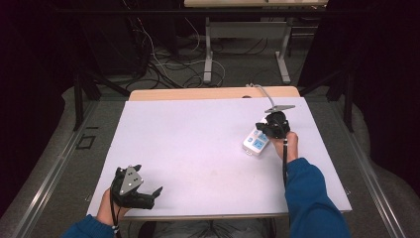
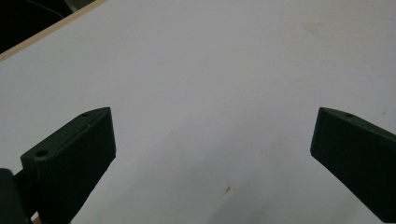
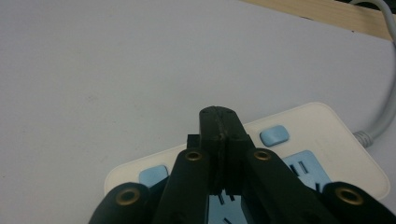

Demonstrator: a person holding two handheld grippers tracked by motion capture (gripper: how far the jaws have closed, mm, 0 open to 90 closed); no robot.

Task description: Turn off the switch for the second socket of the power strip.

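1 power strip [image 1: 256,141], 2 tools: left [image 1: 157,191], right [image 1: 259,127]; 1 table [image 1: 198,129].

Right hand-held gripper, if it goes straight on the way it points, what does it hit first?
The right hand-held gripper, jaws shut, angles down over the white power strip, so it would probably meet the strip's top face between the blue switches; the depth is hard to judge.

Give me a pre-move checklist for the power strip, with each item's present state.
1. Right gripper jaws closed together over the power strip: ok.
2. Jaw tips touching a blue switch: cannot tell.
3. Power strip lying flat on the white table: ok.
4. Strip's grey cable free of the jaws: ok.
5. Left gripper open, nothing between its jaws, away from the strip: ok.
6. Sockets free of plugs: ok for the visible one; the rest are hidden.
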